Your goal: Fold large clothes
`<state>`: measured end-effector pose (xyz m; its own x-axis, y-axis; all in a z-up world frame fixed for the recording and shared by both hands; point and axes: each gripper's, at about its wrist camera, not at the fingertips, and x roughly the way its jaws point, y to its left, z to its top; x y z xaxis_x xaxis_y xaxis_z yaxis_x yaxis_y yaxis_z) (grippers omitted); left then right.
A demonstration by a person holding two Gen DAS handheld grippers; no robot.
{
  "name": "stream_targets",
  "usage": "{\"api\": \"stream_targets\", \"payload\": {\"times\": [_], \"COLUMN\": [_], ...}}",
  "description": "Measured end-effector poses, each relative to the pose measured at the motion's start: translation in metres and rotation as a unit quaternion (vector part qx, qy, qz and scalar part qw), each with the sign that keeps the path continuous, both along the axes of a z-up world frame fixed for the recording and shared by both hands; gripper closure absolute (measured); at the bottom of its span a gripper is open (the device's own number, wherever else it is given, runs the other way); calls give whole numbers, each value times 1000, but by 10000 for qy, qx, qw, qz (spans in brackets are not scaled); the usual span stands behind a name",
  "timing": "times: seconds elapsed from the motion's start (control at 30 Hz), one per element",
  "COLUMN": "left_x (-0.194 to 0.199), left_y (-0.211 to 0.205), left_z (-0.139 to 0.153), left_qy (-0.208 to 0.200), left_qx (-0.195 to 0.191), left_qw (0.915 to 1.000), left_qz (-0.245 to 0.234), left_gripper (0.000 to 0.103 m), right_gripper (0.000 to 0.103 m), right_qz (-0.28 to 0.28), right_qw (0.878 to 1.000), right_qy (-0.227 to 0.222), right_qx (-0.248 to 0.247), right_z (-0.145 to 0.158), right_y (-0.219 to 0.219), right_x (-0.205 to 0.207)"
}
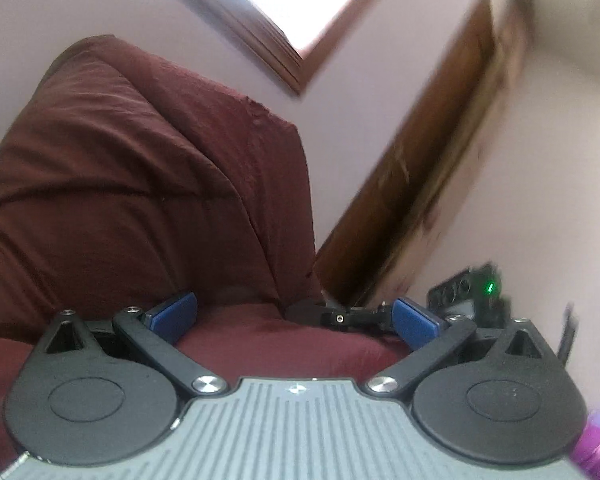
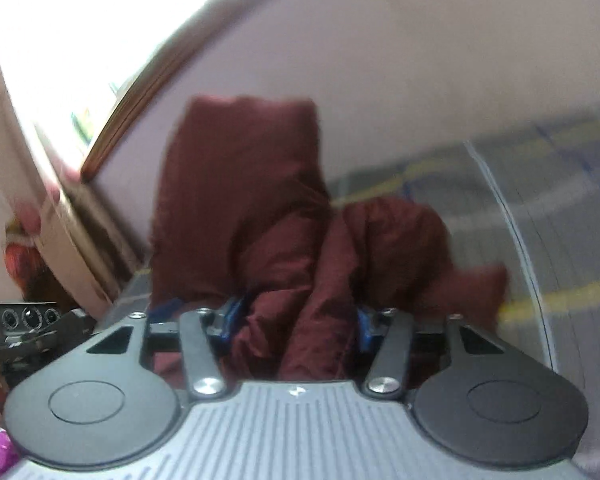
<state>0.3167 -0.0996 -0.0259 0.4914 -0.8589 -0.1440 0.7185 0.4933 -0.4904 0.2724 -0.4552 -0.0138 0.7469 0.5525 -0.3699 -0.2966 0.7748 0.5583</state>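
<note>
A large maroon garment [image 1: 140,184] hangs lifted and fills the left of the left wrist view. My left gripper [image 1: 294,320] is open, its blue pads [image 1: 176,314] wide apart, with maroon cloth lying across the gap between them. In the right wrist view the same garment [image 2: 240,200] rises in front of the wall and trails down onto the bed. My right gripper [image 2: 296,320] is shut on a bunched fold of the maroon cloth. The right gripper [image 1: 340,316] also shows in the left wrist view, just right of the cloth.
A plaid bedsheet [image 2: 520,220] lies under the garment at the right. A pink wall with a wooden-framed window [image 1: 284,60] and a brown door [image 1: 420,168] stands behind. The left gripper's black body [image 2: 24,332] shows at lower left.
</note>
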Motion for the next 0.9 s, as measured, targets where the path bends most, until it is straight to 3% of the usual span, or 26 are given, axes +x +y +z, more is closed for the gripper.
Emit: {"api": "stream_targets", "payload": {"times": [0.07,0.3,0.37,0.43,0.53,0.9], "left_x": [-4,1,5,3,0,-12], "left_y": [-7,-12,-18,-22,-26,-29], "left_z": [-4,0,8,13,22,50], "left_qy": [-149,-119,-65,-52,92,77], "left_qx": [172,297,415,623,837,1613], "left_qw": [9997,9995,9991,9980,9964,9837], "left_qz": [8,-74,-103,-111,50,788], "left_gripper": [1,0,0,0,0,0], "right_gripper": [47,42,36,18,0,0], "right_qz": [-76,-148,-265,-434,-715,-1053], "right_qw": [10000,9991,9983,9968,9939,9822], "right_qy": [-26,-88,-183,-270,-211,-370], "right_qx": [2,-378,-480,-616,-813,-1511], "right_z": [-10,-12,-16,-25,-30,-28], "right_y": [-2,3,4,3,5,24], "right_x": [-5,-15,-27,-33,-33,-36]}}
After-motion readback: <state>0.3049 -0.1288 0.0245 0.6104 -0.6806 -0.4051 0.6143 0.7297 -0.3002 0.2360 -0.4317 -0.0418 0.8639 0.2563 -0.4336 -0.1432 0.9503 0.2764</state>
